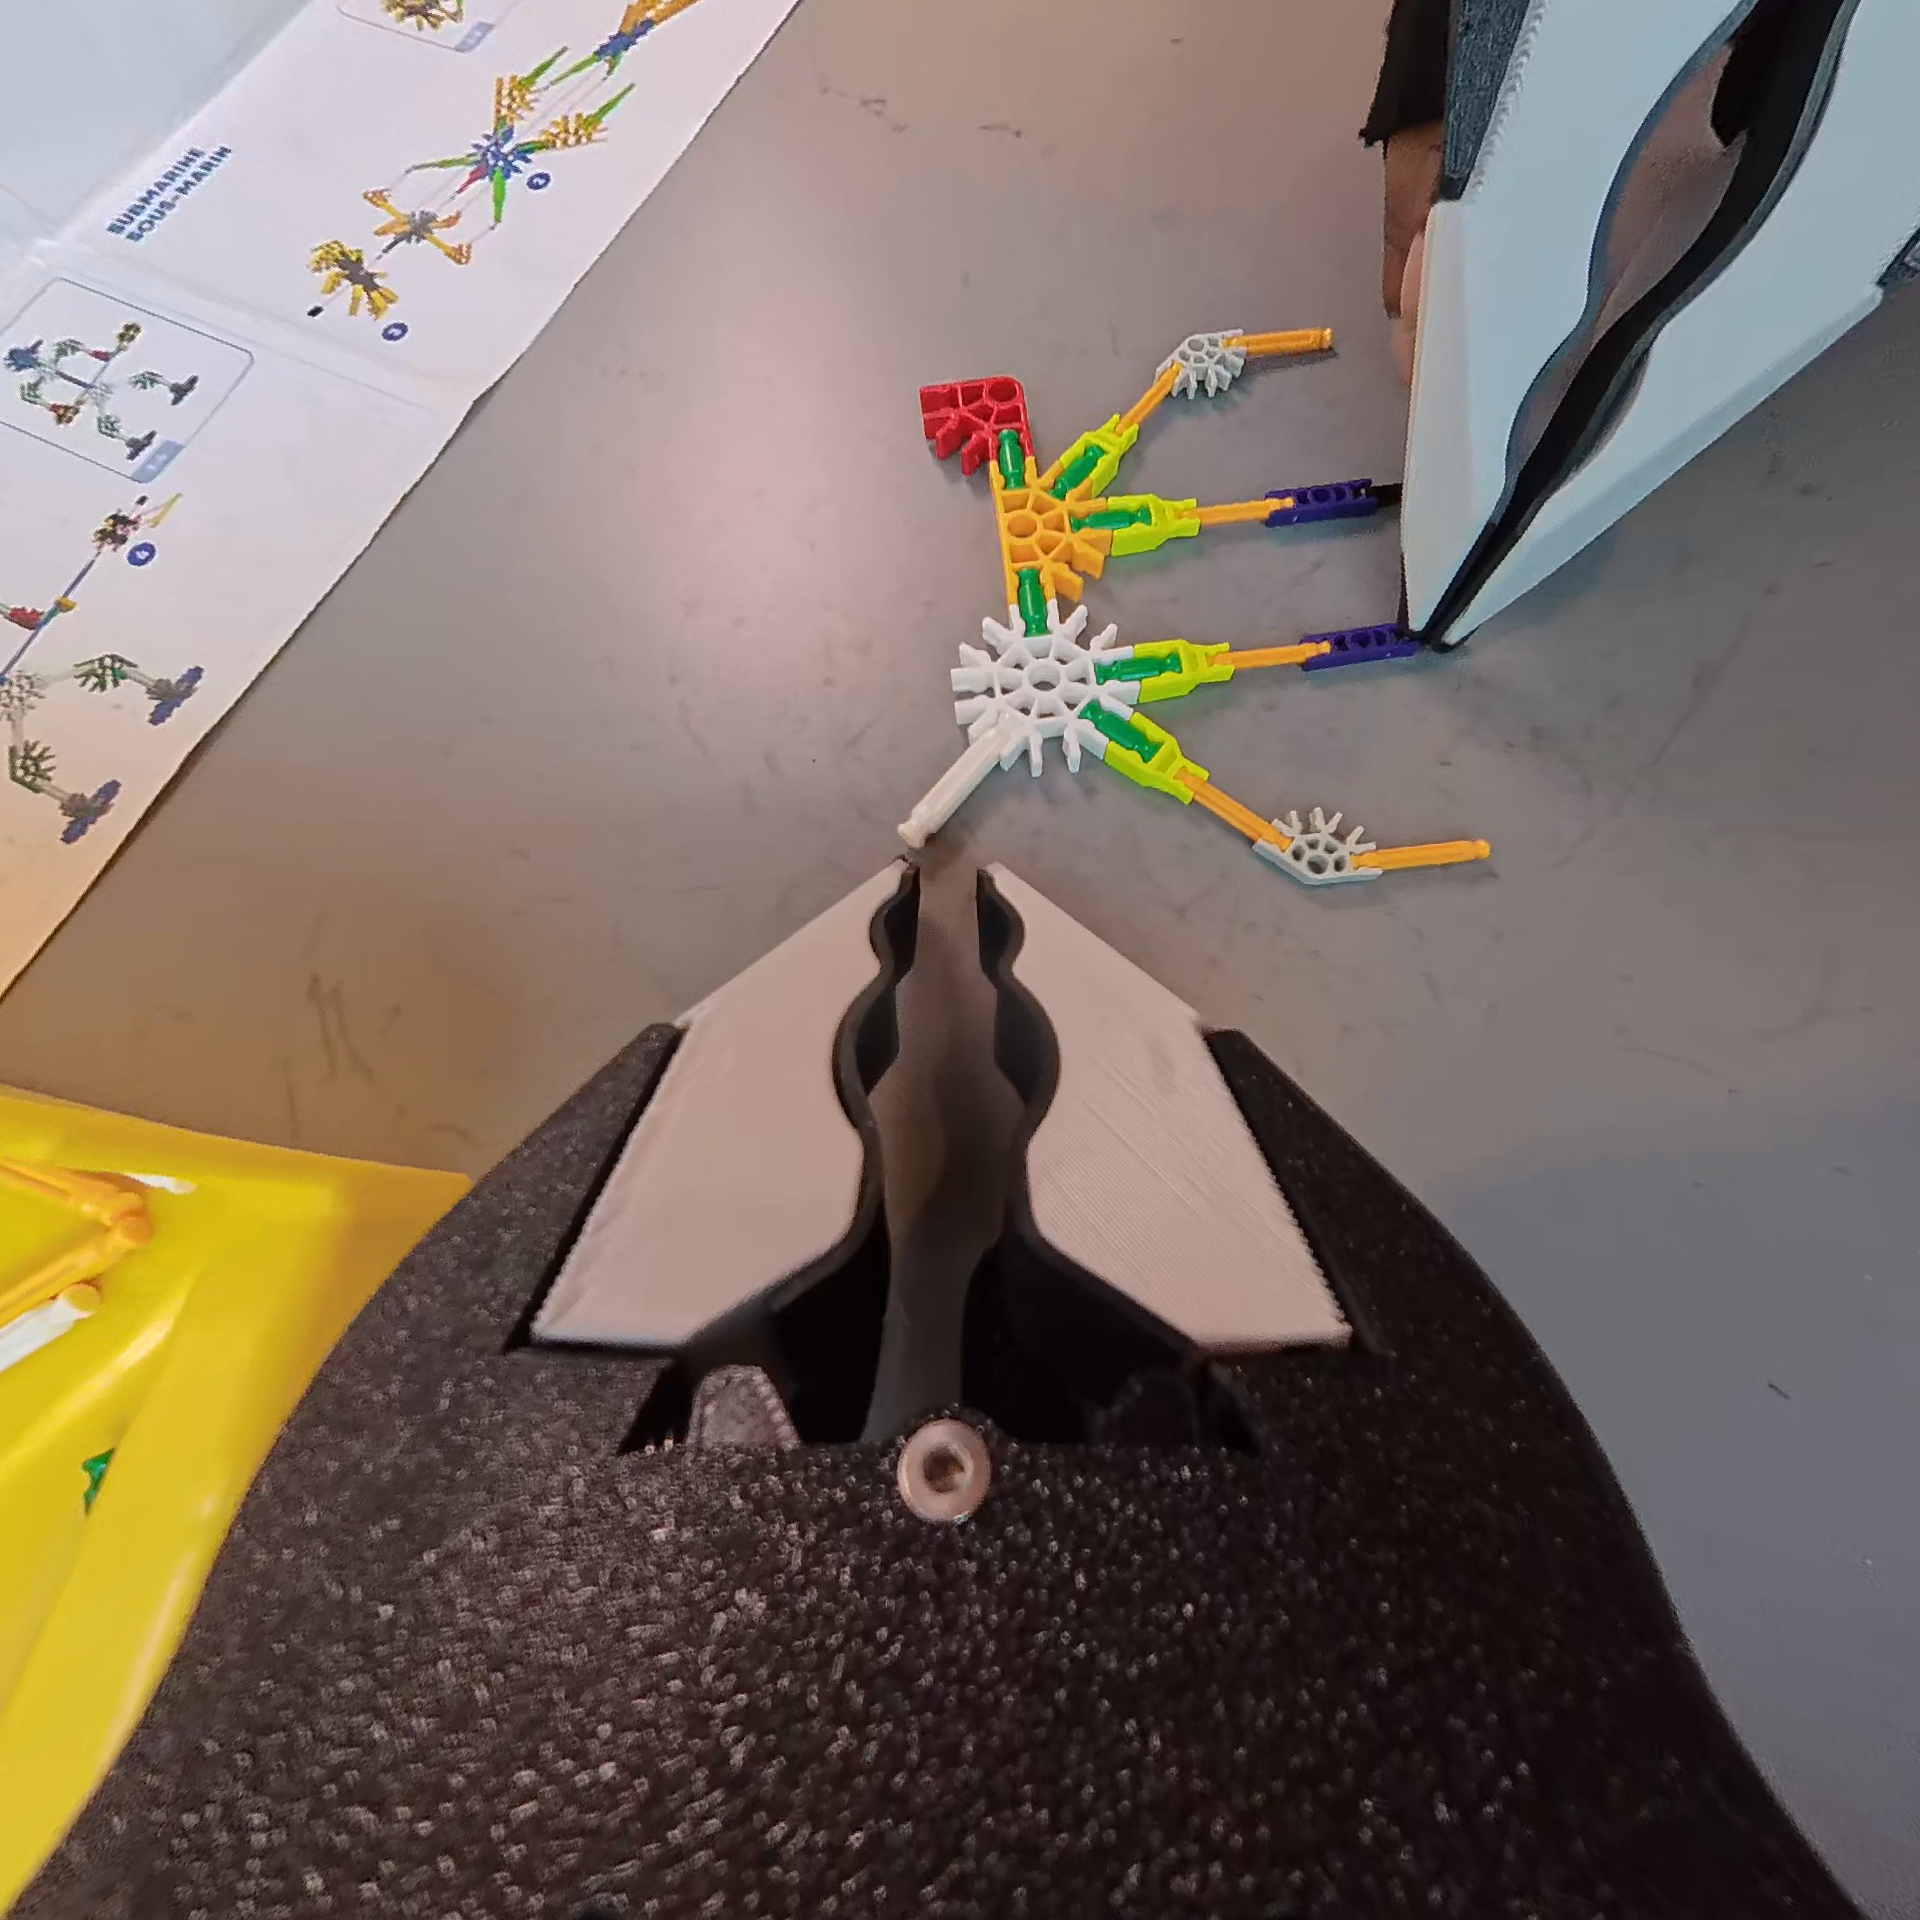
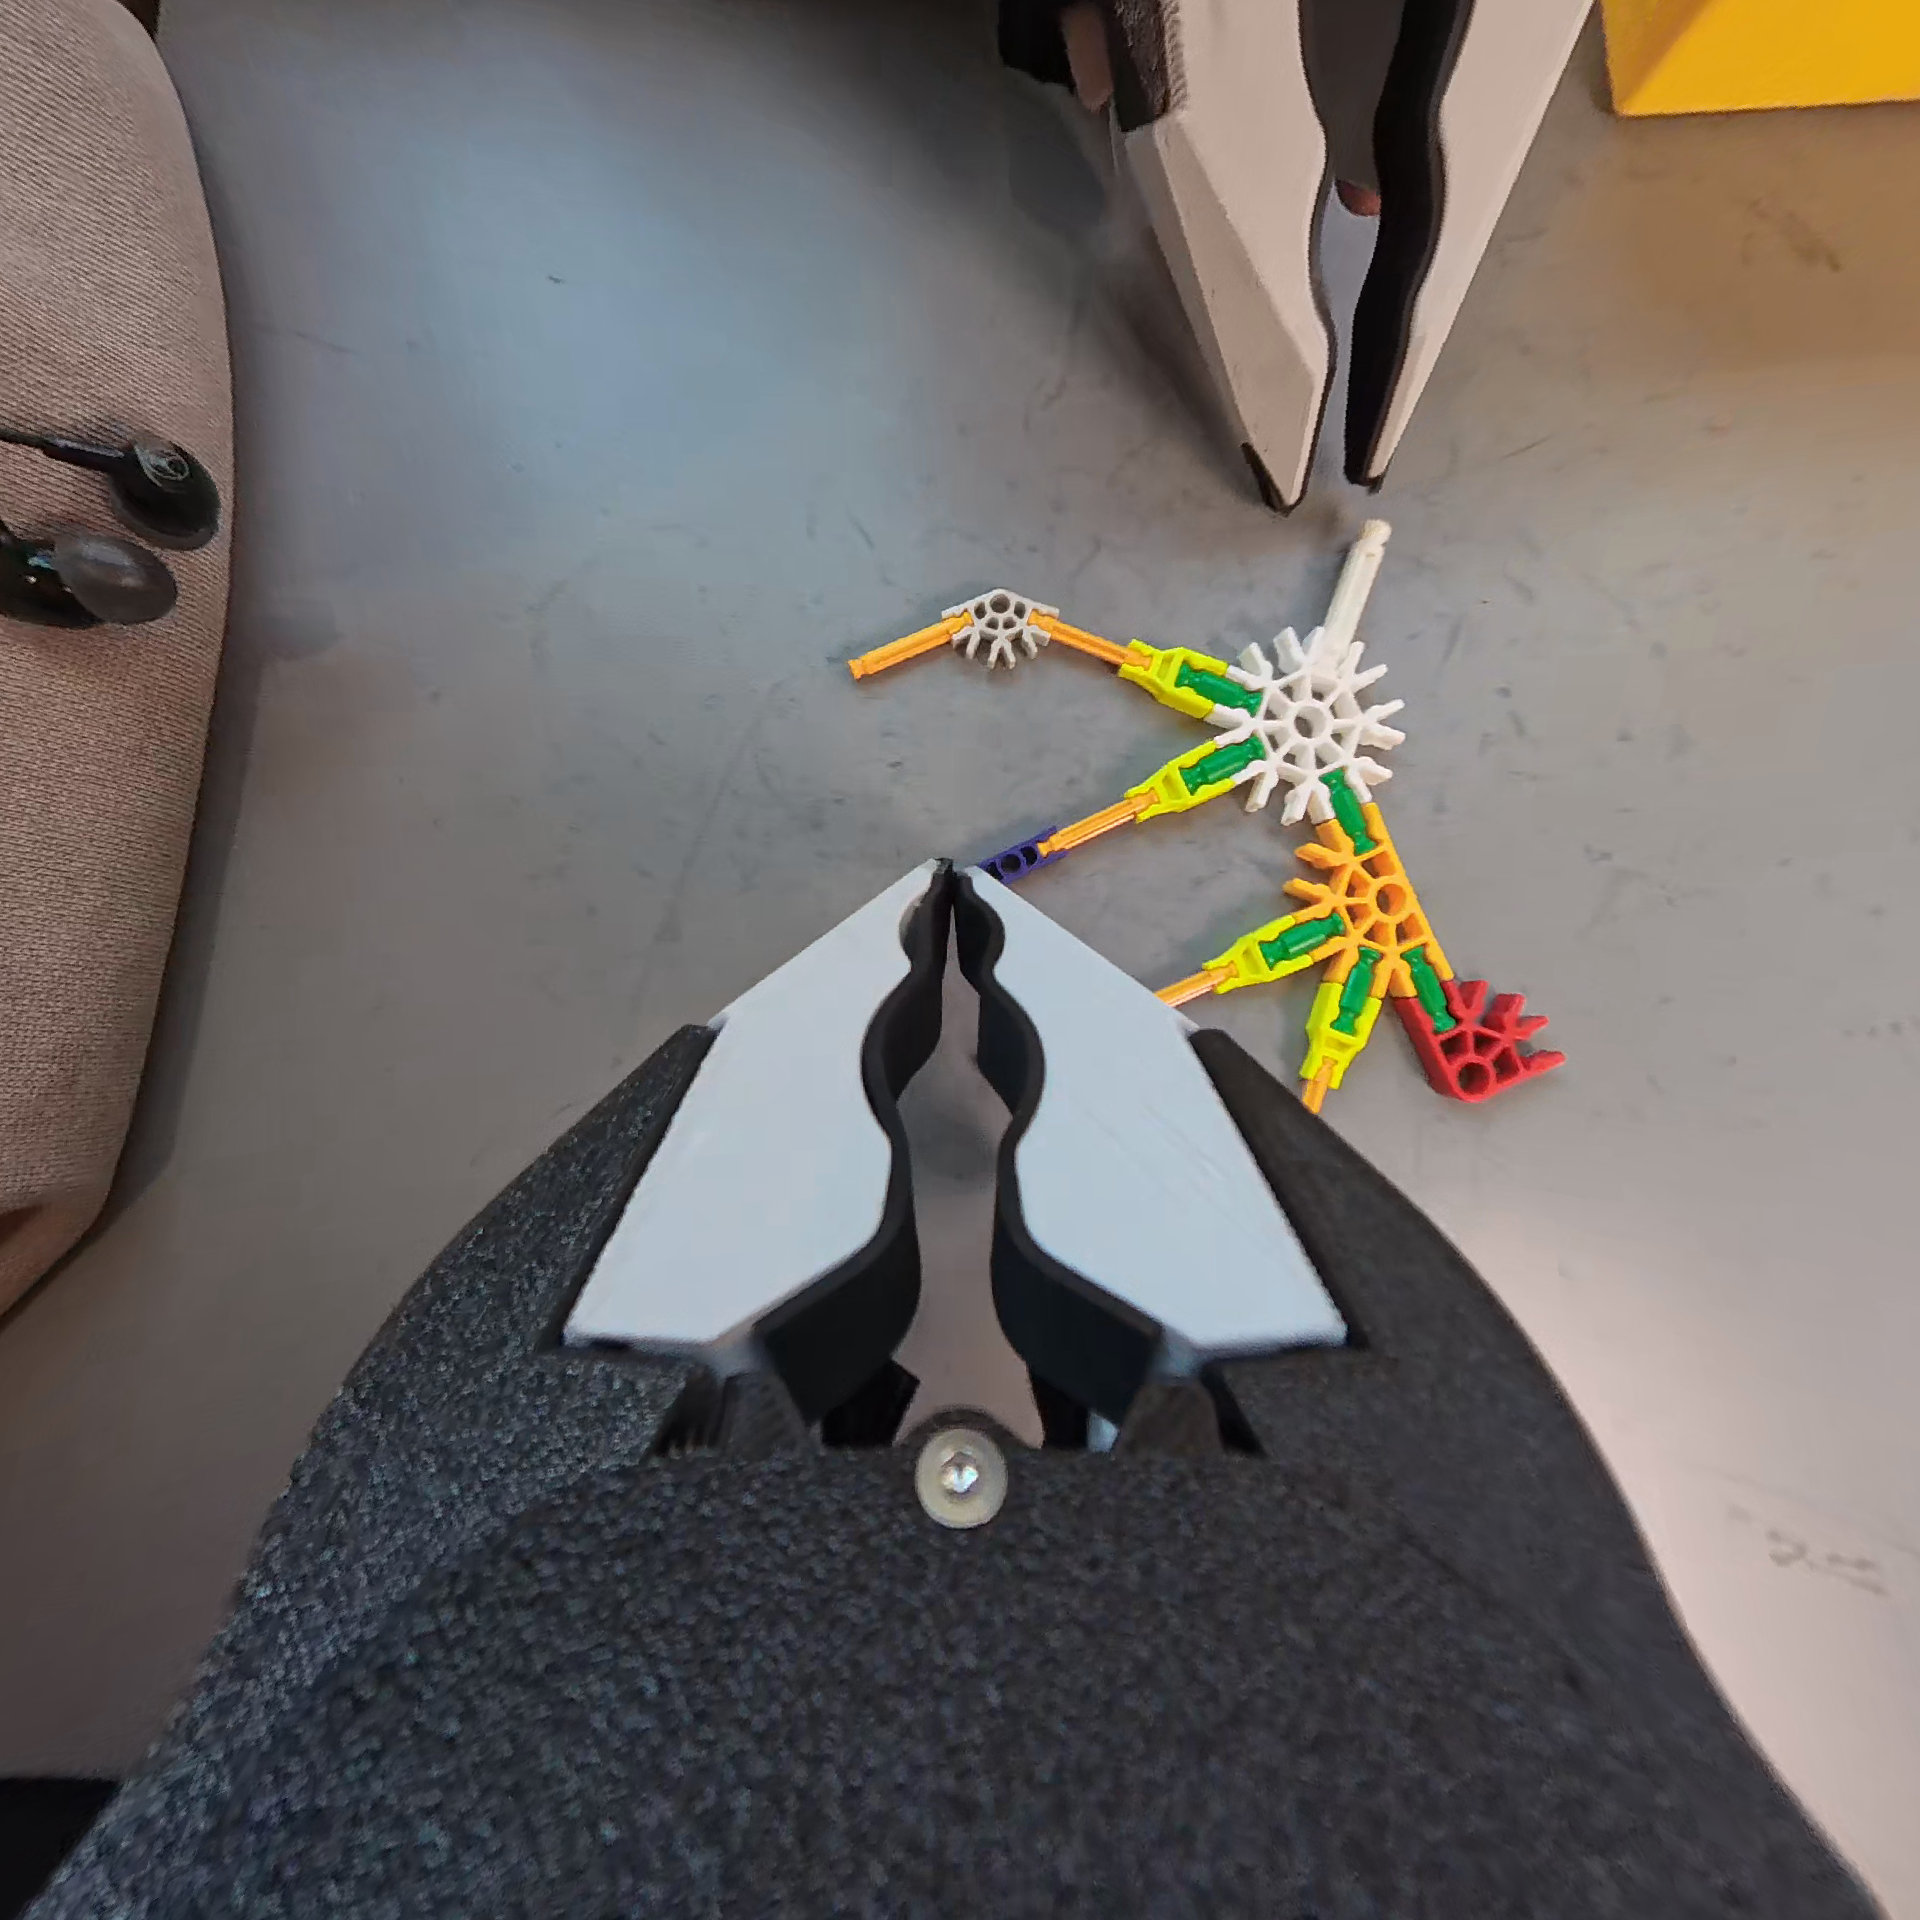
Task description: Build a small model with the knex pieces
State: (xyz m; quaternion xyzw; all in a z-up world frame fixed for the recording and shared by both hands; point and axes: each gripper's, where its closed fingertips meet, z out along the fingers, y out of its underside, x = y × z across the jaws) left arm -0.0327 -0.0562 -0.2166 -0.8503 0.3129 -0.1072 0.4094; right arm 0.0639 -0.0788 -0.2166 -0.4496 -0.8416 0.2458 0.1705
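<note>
Your left gripper [image 1: 943,868] sits just short of the short rod [image 1: 951,792] that sticks out of the flat toy assembly [image 1: 1049,592] on the table [image 1: 623,644]. Your right gripper [image 2: 948,871] faces it from the far side, tips seemingly touching a rod-end connector [image 2: 1018,854]. The instruction sheet [image 1: 260,343] lies left of the assembly, the bin [image 1: 156,1403] beside your left gripper.

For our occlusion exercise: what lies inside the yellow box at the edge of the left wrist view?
Inside the yellow box, a yellow rod piece, a white rod and a green scrap show. The rest is cut off by the frame edge or hidden behind the left gripper.
</note>
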